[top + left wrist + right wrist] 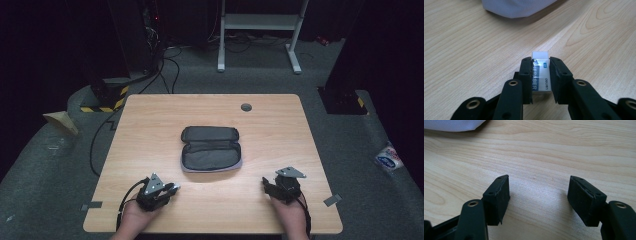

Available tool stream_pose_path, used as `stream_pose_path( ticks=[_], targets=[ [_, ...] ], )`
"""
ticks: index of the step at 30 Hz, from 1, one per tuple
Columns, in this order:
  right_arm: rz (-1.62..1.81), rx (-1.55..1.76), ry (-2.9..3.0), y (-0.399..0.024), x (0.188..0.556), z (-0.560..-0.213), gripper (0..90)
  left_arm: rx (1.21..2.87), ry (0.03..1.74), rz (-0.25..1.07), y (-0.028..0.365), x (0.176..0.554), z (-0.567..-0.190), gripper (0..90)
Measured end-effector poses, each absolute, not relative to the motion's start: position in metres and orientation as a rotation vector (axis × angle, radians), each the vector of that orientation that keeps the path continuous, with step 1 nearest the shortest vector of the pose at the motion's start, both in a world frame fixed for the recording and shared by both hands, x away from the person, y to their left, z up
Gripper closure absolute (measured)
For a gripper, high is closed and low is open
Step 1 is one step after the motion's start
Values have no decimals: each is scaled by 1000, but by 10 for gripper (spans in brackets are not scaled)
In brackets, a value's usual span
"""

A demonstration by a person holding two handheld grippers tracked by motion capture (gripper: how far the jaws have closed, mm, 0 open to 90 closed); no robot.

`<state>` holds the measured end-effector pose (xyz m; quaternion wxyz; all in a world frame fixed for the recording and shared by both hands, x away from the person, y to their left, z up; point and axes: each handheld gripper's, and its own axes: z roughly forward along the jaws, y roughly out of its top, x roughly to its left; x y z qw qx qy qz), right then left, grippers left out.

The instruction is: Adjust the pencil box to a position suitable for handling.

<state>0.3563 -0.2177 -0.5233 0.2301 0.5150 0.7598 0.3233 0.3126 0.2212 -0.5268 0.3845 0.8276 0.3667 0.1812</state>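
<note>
Jaws, left gripper (pixel 541 62): clamped on white eraser (pixel 541 75), pads pressing its long sides, far end poking past the tips, resting on tabletop (pixel 474 50) | right gripper (pixel 539 187): jaws spread, bare wood between | grey pencil case (pixel 210 148) lies open mid-table, apart from both.

High view looks forward and down from above the person's side, whole table (pixel 150 120) in frame. Both gripper views sit low and close over the wood, facing along their own jaws; each catches an edge of the pencil case (pixel 210 149).
</note>
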Motion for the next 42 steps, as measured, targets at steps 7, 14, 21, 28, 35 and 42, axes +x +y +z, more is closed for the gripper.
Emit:
stream_pose_path(
  ticks=[7,14,21,28,35,42],
  targets=[
    [889,1419,2090,-217,356,-523,340,2118,925,488,220,311,-527,729],
    [890,1419,2090,-217,356,-523,340,2112,923,505,218,310,-525,728],
    [892,1418,2094,-218,357,-523,341,2092,904,510,219,309,-521,730],
    [892,1418,2094,-218,357,-523,341,2092,904,516,221,310,-520,731],
    [893,1416,2094,-218,357,-523,341,2072,908,525,222,309,-516,731],
    [892,1418,2094,-218,357,-523,341,2031,925,524,225,309,-513,730]
  ],
)
